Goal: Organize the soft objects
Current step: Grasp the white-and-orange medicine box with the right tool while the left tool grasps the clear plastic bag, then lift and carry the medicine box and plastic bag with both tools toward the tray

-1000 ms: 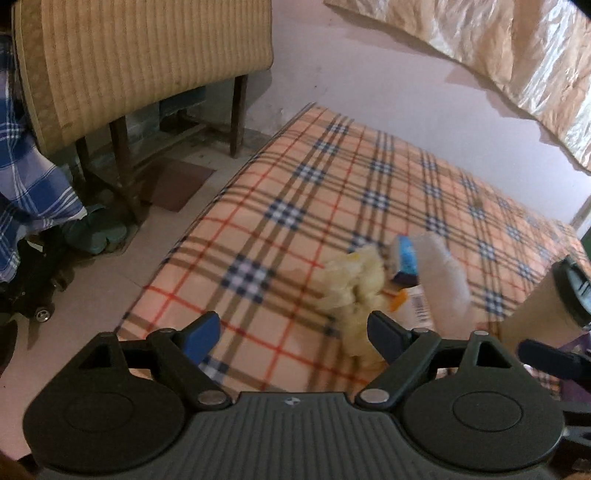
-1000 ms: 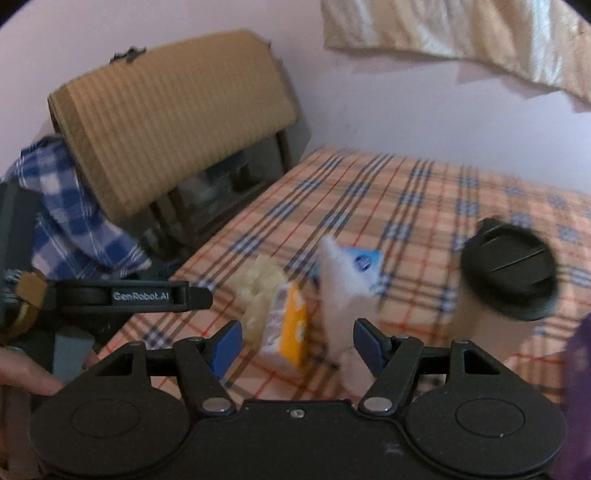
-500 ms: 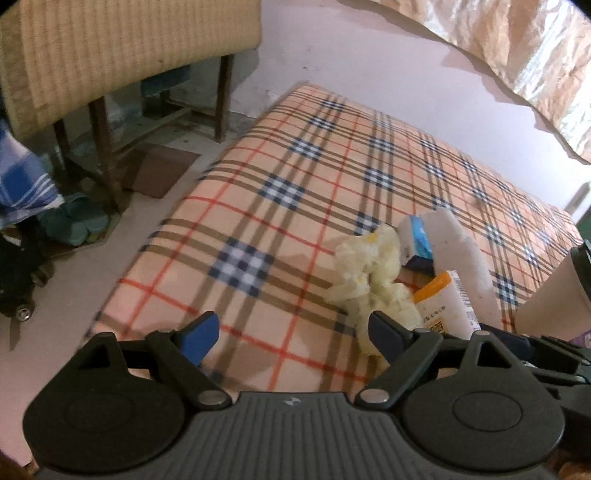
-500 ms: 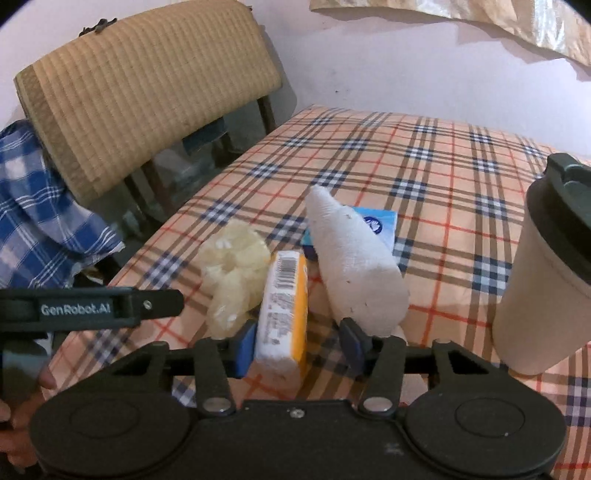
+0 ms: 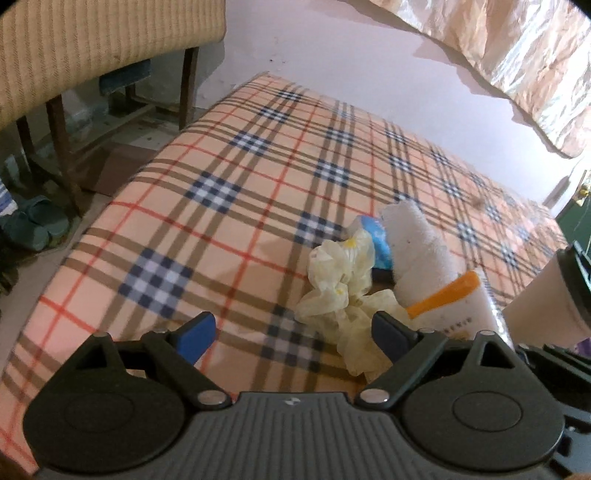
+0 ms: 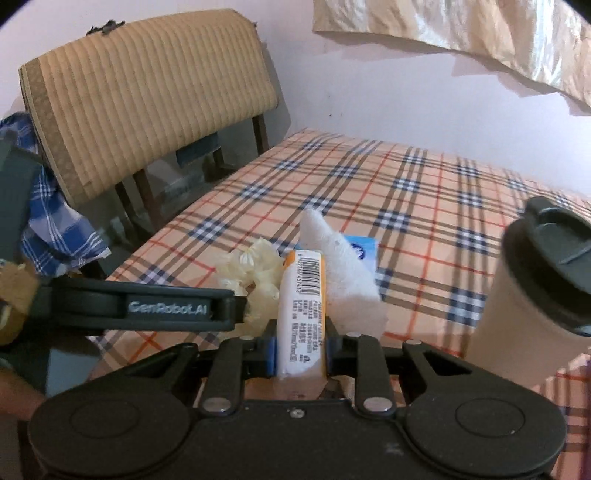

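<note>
A plaid blanket (image 5: 229, 206) in peach, brown, navy and red covers the flat surface that fills both views. Beyond its far left edge stands a wooden chair with a ribbed straw-coloured backrest (image 6: 147, 99), and a blue checked cloth (image 6: 55, 229) hangs at the left. A crinkled shiny sheet (image 6: 461, 26) hangs on the pale wall at the far right.

On the blanket at the right stands a tall beige cup (image 6: 517, 314) with a black lid. Left of it the soft things lie bunched together: a rolled white towel (image 6: 343, 269), a crumpled pale yellow plastic glove (image 5: 340, 280) touching the towel's left side, and a small blue tissue pack (image 6: 364, 251) tucked behind the towel.

The right gripper (image 6: 300, 350) has just been closing, and its blue-padded jaws now press on both sides of a white and orange tissue packet (image 6: 303, 317) with a barcode, at its near end. The left gripper (image 5: 291, 332) hovers wide apart over the blanket, gripping nothing, its right finger (image 5: 388, 332) at the glove's near edge.
</note>
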### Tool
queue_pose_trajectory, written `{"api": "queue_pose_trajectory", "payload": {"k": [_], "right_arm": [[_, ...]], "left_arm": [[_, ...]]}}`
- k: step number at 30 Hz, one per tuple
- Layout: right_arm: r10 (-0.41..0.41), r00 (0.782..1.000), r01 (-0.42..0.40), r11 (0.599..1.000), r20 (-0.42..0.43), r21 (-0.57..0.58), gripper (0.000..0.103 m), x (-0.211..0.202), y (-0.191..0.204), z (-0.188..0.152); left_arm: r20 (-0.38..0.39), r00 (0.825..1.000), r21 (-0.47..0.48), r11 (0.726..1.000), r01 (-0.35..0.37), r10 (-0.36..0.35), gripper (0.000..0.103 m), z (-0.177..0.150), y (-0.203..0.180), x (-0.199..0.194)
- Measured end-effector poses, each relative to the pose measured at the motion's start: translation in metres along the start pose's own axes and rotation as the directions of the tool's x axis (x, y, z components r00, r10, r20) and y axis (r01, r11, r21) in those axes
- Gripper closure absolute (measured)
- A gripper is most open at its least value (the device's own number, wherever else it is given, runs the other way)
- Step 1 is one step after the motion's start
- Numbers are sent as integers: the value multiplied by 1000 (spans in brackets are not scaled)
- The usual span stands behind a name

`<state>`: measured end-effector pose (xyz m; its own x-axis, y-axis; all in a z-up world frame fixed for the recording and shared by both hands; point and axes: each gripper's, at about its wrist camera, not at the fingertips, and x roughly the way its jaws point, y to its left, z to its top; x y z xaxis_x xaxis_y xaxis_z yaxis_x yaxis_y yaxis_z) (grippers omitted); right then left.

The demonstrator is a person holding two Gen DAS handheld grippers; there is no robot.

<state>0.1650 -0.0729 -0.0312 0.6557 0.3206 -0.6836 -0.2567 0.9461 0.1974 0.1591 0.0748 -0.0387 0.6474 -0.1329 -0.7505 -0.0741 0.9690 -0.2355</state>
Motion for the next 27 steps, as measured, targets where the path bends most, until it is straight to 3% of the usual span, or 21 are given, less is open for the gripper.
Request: {"api": "queue_pose_trajectory", "payload": {"k": [7, 11, 12, 14, 16, 19, 27], "right_arm": [[-2, 1000, 0, 999, 30, 39, 75, -22, -8, -4], [-9, 1000, 8, 999, 21, 49, 75, -26, -11, -5], [-12, 1000, 11, 999, 21, 53, 75, -27, -12, -5], [0, 1000, -2, 998, 23, 69, 75, -30, -15, -5], [-4, 999, 2, 998, 32, 66, 75, -34, -15, -4], [5, 999, -8, 998, 39, 67, 75, -40, -13, -2], [30, 997, -32, 999, 74, 31, 75, -58, -2, 15]], "left_arm": [[-15, 999, -16, 999, 46, -47, 8, -1, -16, 10], [8, 1000, 23, 1000, 4, -4, 9, -1, -27, 18], [16, 1000, 33, 999, 0, -1, 14, -1, -29, 20], [29, 1000, 54, 999, 8, -9, 51, -1, -30, 20], [7, 1000, 71, 997, 23, -24, 82, -1, -31, 21], [-15, 999, 35, 999, 38, -38, 90, -5, -25, 16], [62, 998, 65, 998, 10, -14, 91, 6, -34, -34]]}}
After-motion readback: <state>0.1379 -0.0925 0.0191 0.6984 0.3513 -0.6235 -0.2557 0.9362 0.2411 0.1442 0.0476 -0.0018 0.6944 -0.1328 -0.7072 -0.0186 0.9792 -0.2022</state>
